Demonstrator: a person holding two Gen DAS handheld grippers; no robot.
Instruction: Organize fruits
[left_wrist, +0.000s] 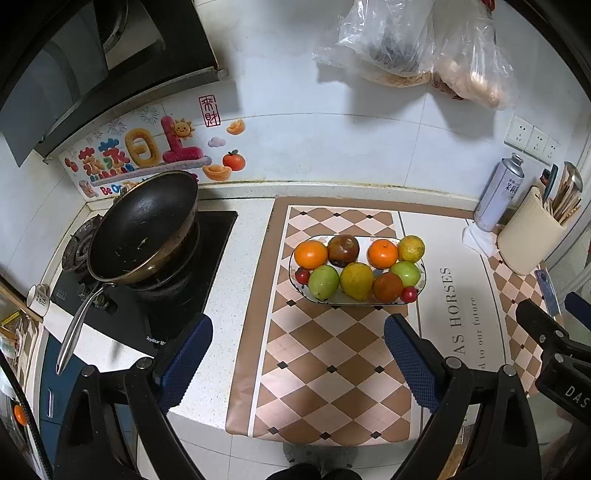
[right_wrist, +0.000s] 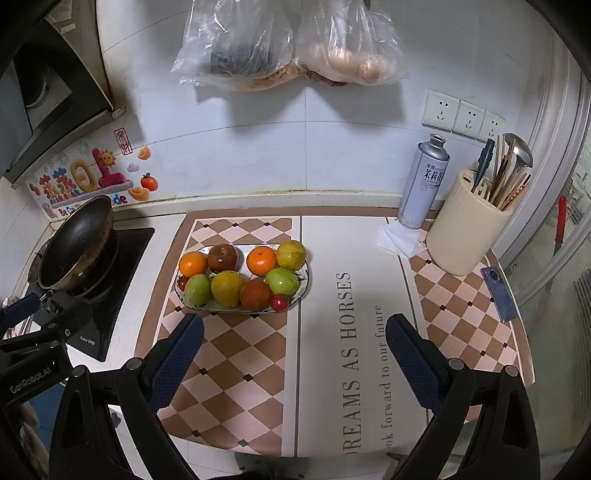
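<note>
A white oval plate (left_wrist: 421, 286) (right_wrist: 304, 284) sits on the checkered mat and holds several fruits: two oranges (left_wrist: 311, 254) (right_wrist: 193, 264), a dark red apple (left_wrist: 343, 250) (right_wrist: 222, 257), two green fruits (left_wrist: 324, 282) (right_wrist: 198, 289), yellow lemons (left_wrist: 356, 280) (right_wrist: 226, 283), a dark orange fruit (left_wrist: 387, 287) (right_wrist: 255, 294) and small red cherries (left_wrist: 409, 294) (right_wrist: 279, 302). My left gripper (left_wrist: 297, 354) is open and empty, in front of the plate. My right gripper (right_wrist: 295, 350) is open and empty, in front of the plate and a little to its right.
A black wok (left_wrist: 144, 225) (right_wrist: 79, 245) sits on the stove at left. A grey spray can (right_wrist: 424, 181), a cream utensil holder (right_wrist: 465, 229) and a phone (right_wrist: 498, 293) stand at the right. Plastic bags (right_wrist: 280, 40) hang on the wall.
</note>
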